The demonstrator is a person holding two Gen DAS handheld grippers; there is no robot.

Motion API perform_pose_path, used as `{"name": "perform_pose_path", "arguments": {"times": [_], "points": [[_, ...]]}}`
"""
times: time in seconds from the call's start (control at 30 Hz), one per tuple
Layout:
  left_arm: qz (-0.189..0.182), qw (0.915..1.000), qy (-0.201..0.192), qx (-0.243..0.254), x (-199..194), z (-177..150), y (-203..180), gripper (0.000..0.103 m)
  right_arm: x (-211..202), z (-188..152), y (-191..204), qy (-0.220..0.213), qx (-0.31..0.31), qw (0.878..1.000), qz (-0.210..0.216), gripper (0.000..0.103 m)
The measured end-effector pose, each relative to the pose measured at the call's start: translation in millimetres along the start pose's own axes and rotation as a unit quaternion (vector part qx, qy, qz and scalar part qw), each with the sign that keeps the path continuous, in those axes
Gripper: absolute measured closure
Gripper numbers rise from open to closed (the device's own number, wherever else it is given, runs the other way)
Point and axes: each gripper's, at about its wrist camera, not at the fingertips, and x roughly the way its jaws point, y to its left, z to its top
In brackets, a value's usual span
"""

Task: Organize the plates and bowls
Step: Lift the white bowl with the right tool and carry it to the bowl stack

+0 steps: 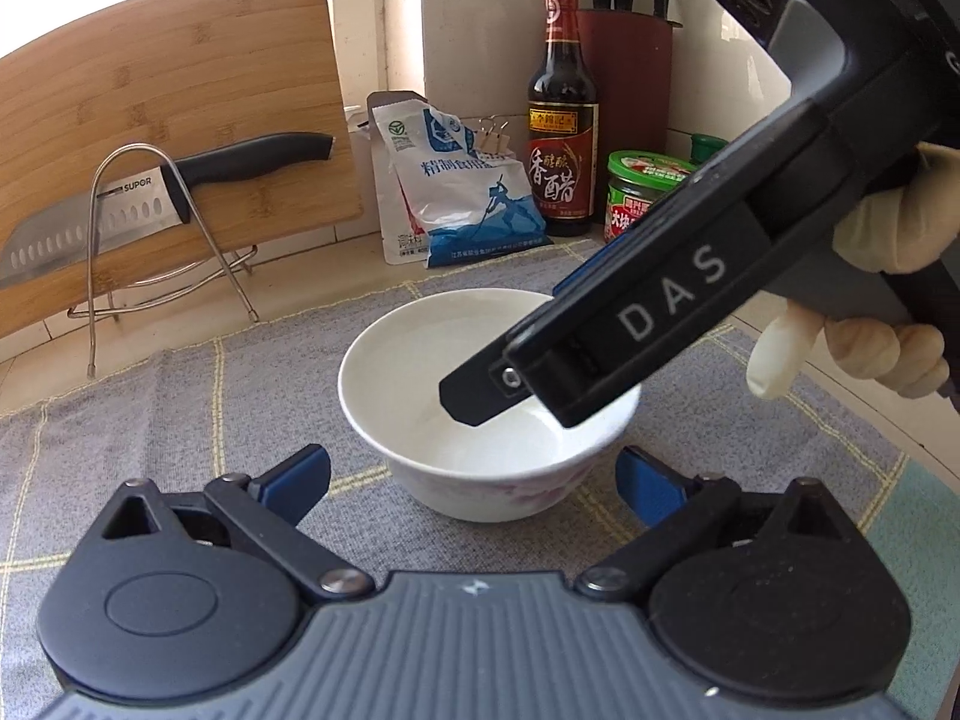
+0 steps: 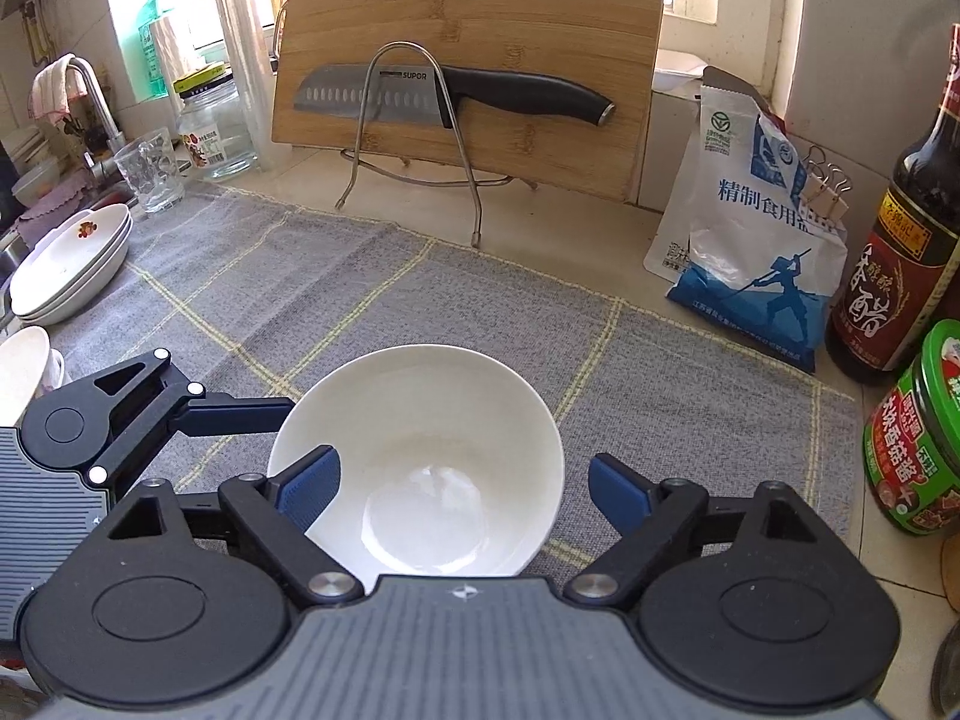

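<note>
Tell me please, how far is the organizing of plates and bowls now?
Done: white plates sit stacked at the cloth's left edge. In hand: both open grippers, left and right, flank the white bowl, not yet gripping. Left: lifting and placing this bowl.

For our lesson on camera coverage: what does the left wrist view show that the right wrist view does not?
Only the left wrist view: the knife block and a gloved hand holding the right gripper. Only the right wrist view: stacked plates, a drinking glass, a glass jar, the tap. Both: the white bowl, cutting board, knife, vinegar bottle, grey cloth.
</note>
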Motion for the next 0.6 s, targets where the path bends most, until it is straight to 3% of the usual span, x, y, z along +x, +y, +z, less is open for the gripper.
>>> {"name": "perform_pose_path", "arguments": {"times": [0.33, 0.6], "points": [[-0.001, 0.9999, -0.003, 0.010, 5, 4, 0, 0.008, 11, 8, -13, 0.021, 0.009, 0.999, 0.039, 0.034], [-0.001, 0.9998, -0.004, 0.020, 3, 6, -2, 0.011, 12, 8, -15, 0.022, 0.008, 0.999, 0.041, 0.037]]}}
